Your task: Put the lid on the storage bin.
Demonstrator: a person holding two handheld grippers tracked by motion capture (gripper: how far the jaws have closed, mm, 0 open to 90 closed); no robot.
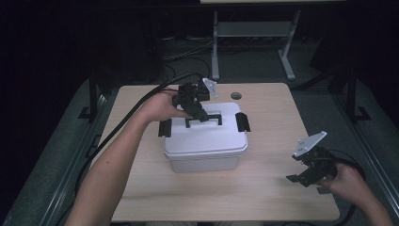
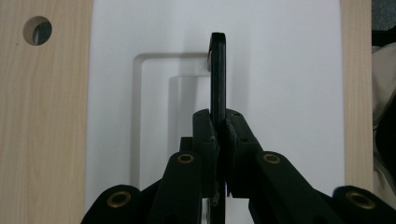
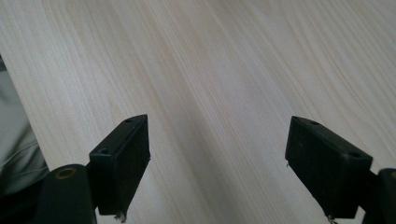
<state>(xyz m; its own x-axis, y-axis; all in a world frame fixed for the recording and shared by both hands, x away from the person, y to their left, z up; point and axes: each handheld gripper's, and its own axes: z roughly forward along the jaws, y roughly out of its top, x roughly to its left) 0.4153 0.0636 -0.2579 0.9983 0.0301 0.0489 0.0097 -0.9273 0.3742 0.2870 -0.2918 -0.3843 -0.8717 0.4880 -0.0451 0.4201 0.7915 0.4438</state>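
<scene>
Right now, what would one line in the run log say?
left gripper: fingers shut on black handle of white lidded box | right gripper: fingers open, nothing held, over wooden table

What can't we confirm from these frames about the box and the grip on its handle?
- Contents of the white box: high view, hidden by its closed lid.
- Near end of the black handle: left gripper view, covered by the left gripper clamped on it.
- Whether the side latches are locked: high view, too small.
- Right gripper, open over the table: whether it touches the top can't be told.
</scene>
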